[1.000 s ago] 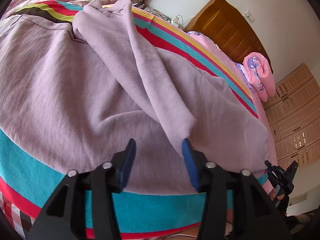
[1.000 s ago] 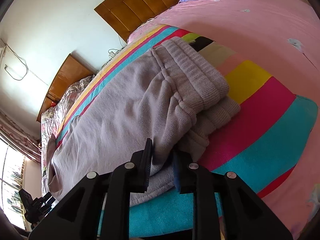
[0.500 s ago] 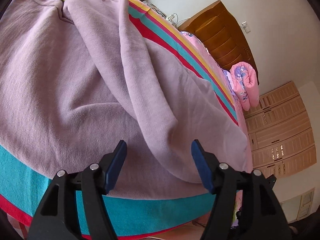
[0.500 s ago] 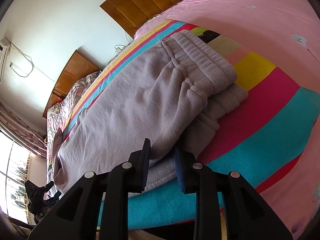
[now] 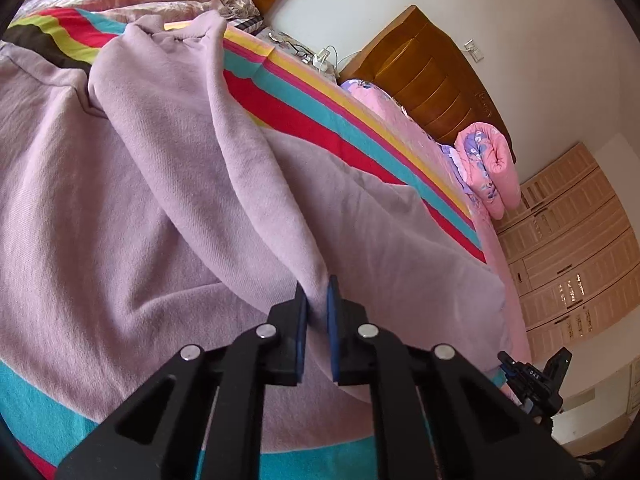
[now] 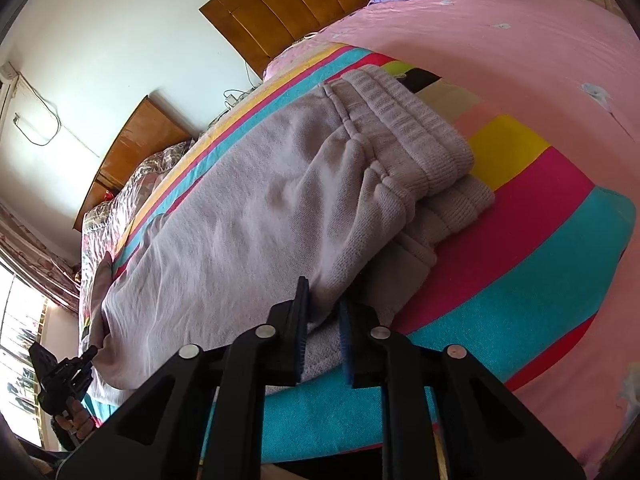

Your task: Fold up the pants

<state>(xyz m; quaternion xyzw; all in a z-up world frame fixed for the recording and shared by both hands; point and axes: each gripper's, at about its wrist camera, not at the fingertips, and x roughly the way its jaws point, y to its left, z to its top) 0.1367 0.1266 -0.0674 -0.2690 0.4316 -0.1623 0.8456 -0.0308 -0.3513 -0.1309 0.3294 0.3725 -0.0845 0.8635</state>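
On a striped blanket [image 5: 320, 116] spread over a pink bed [image 6: 500, 40], lilac pants [image 5: 120, 200] are laid flat lengthwise. In the left wrist view, a raised fold of one leg is pinched by the left gripper [image 5: 317, 304]; its jaws have just been closing and are clamped on the fabric, which is drawn up into a ridge running away toward the cuff end. The ridge is seen lifted off the flat layer beneath. In the right wrist view, the ribbed waistband [image 6: 412, 136] is seen doubled over at the far end of the pants, lying on the yellow, pink and beige stripes. The near edge of the upper layer is gripped by the right gripper [image 6: 323, 312]; its jaws have just been closing, and cloth is held tight between the blue pads [image 6: 303, 320]. A wooden headboard [image 6: 288, 4] is set against the white wall. A rolled pink quilt [image 5: 488, 168] is placed at the head of the bed. Light wooden cabinets [image 5: 568, 248] are noted at the right in the left wrist view.
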